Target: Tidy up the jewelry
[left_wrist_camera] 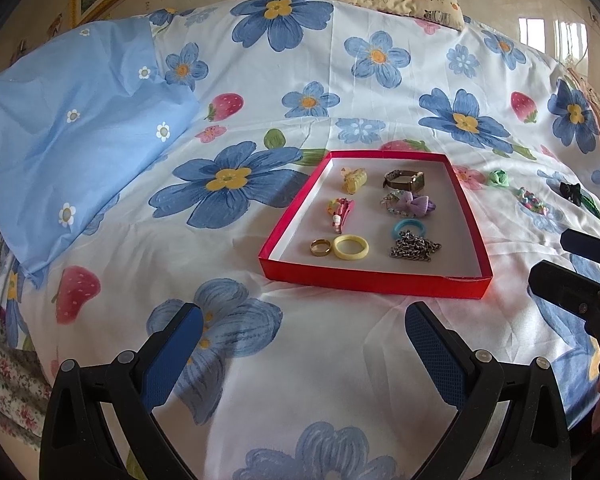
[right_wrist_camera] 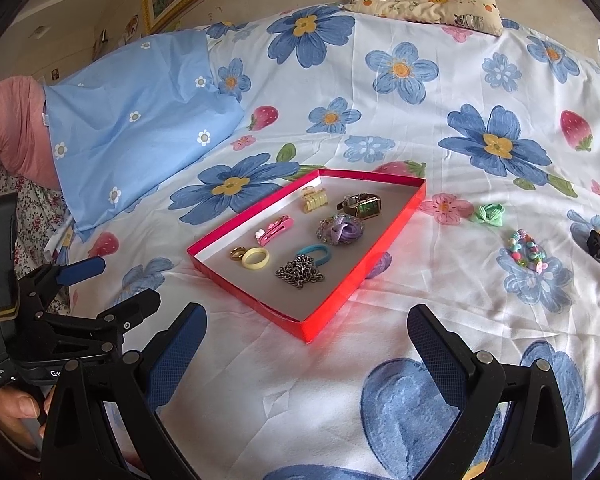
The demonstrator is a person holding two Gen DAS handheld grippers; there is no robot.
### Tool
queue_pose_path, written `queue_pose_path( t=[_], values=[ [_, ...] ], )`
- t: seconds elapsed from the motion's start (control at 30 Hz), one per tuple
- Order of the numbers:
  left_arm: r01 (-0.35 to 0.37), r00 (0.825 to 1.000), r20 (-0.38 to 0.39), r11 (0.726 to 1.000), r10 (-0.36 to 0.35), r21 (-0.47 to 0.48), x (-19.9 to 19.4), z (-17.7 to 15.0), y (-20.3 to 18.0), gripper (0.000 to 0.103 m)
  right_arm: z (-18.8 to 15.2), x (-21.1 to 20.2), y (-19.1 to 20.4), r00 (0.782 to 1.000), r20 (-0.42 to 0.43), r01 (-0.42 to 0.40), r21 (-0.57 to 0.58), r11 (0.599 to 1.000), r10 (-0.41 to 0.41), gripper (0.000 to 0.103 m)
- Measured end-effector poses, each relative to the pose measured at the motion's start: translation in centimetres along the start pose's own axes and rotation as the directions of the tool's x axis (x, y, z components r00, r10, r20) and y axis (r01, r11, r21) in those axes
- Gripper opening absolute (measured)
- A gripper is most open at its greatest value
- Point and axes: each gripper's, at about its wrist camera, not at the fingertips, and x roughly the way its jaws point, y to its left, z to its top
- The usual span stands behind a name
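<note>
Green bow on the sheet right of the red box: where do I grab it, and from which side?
Pinch the green bow across its narrow middle knot, coming straight down with the right gripper. It lies flat and alone, its loops spreading sideways.

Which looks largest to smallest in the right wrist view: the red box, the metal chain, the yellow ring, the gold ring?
1. red box
2. metal chain, inside the box
3. yellow ring
4. gold ring, touching the yellow ring

The two rings lie side by side, so nearness to the camera does not affect their order.
</note>
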Motion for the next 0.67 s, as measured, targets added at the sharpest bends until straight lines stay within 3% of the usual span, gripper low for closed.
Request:
queue_pose_path(
  t=[0.67],
  values=[
    [0.022,1.0,-0.02,1.0,-0.022,0.005,2.0,1.4,-0.8,0.102,0.1,1.5,-1.7,0.999,-0.033,-0.007,0.019,1.0,0.008,0.101]
  ],
)
